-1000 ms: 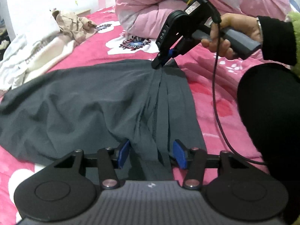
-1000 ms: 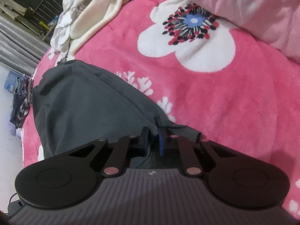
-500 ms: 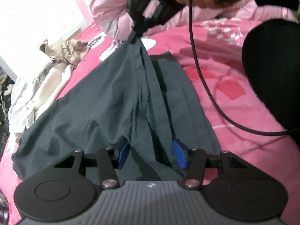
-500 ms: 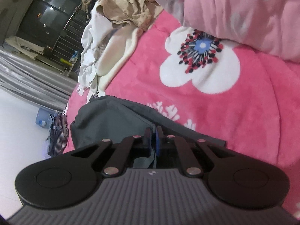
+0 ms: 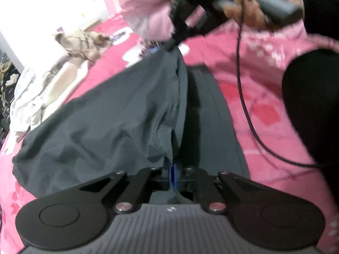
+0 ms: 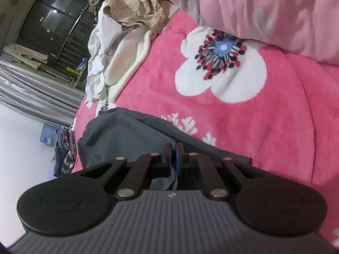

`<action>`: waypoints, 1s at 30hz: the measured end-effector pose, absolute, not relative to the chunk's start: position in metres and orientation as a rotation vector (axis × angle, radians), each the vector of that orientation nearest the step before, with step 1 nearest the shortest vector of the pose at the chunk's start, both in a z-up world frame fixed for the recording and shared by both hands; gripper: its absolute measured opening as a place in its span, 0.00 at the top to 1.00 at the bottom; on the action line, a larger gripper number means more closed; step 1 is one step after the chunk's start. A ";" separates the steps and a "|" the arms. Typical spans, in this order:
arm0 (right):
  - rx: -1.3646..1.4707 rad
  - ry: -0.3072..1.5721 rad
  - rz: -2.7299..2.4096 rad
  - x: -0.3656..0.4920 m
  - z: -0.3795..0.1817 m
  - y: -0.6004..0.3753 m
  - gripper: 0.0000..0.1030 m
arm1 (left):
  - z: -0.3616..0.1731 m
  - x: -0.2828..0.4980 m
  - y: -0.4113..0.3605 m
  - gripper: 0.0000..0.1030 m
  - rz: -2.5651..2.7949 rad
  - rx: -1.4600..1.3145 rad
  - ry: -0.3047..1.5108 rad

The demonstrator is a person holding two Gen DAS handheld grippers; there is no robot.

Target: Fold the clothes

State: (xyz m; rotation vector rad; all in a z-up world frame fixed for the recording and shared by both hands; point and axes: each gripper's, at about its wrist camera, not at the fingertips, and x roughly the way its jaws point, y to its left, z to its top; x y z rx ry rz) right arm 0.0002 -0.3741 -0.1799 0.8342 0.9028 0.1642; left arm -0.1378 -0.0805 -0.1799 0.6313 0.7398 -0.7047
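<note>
Home bdrm, pink floral blanket, quilt, clothes pile

We see our left tongs closed tight at the bottom of the view, pinching a bunched edge of the dark grey garment. The cloth rises from there in a taut ridge to our right tongs, which nip its far corner, held up by a hand in a black sleeve. A black cable droops from that handle across the pink floral bed cover. To the left lie a beige garment and a heap of white laundry; a pale pink quilt sits behind. The picture is blurred.
</note>
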 end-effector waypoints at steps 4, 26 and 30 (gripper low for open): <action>0.801 0.891 0.172 -0.002 -0.168 -0.377 0.98 | -0.158 -0.128 -0.066 0.98 -0.762 0.530 0.792; 0.515 1.025 0.081 0.005 -0.194 -0.377 0.98 | -0.184 -0.098 -0.084 0.98 -0.960 0.254 1.098; 0.453 1.077 0.086 0.008 -0.205 -0.371 0.98 | -0.196 -0.102 -0.087 0.98 -0.964 0.290 1.126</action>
